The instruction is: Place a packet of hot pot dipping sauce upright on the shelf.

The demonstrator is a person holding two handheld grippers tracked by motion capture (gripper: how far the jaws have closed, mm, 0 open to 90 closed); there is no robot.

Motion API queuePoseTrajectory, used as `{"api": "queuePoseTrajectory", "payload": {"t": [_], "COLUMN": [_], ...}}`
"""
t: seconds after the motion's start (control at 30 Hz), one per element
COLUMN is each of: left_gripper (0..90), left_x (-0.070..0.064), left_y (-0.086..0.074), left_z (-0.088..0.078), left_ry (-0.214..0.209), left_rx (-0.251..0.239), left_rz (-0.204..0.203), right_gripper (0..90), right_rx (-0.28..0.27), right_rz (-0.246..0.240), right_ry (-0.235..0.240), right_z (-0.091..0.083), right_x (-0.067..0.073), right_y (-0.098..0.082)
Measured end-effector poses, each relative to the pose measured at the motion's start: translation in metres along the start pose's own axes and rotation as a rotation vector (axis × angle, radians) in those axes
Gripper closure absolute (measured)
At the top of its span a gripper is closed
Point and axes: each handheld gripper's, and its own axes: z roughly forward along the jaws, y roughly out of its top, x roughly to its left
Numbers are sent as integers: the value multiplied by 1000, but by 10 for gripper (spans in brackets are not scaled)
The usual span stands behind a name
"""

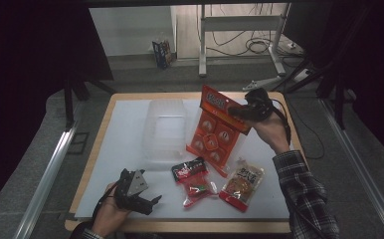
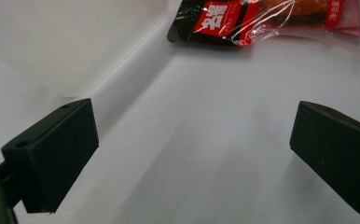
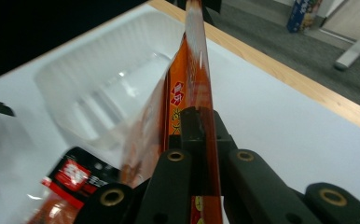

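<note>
My right gripper [image 1: 236, 112] is shut on the upper edge of a large orange snack pack [image 1: 216, 130], which it holds tilted above the white table top beside a clear plastic bin [image 1: 166, 130]. In the right gripper view the orange snack pack [image 3: 194, 70] runs edge-on between the closed jaws, with the clear bin [image 3: 108, 79] beyond it. My left gripper [image 1: 150, 204] rests low at the front left, open and empty. Its open jaws frame bare table in the left gripper view, with a red and black packet [image 2: 220, 18] ahead.
A red and black snack packet [image 1: 192, 175] and a brown noodle-like packet [image 1: 242, 182] lie at the front centre of the white mat [image 1: 120, 139]. The wooden table edge [image 3: 280, 70] runs behind. Desk legs and cables [image 1: 249, 45] stand on the floor beyond.
</note>
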Motion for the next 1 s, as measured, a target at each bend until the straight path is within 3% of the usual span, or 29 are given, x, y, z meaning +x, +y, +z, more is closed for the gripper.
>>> {"api": "queuePoseTrajectory", "payload": {"t": [0.17,0.4,0.67,1.0], "left_gripper": [4,4,4,5], "left_x": [5,5,4,5], "left_y": [-1,0,-1,0], "left_z": [-4,-4,-4,-4], "left_ry": [-22,-20,-20,-20], "left_rx": [-49,-50,-47,-36], "left_rz": [-52,-48,-47,-37], "right_gripper": [887,889,888,888], "right_rx": [-9,-16,-41,-86], "right_rz": [-52,-97,-101,-93], "right_ry": [15,-7,-52,-45], "right_z": [-2,-3,-10,-13], "right_x": [22,45,44,49], "right_y": [15,35,53,77]}}
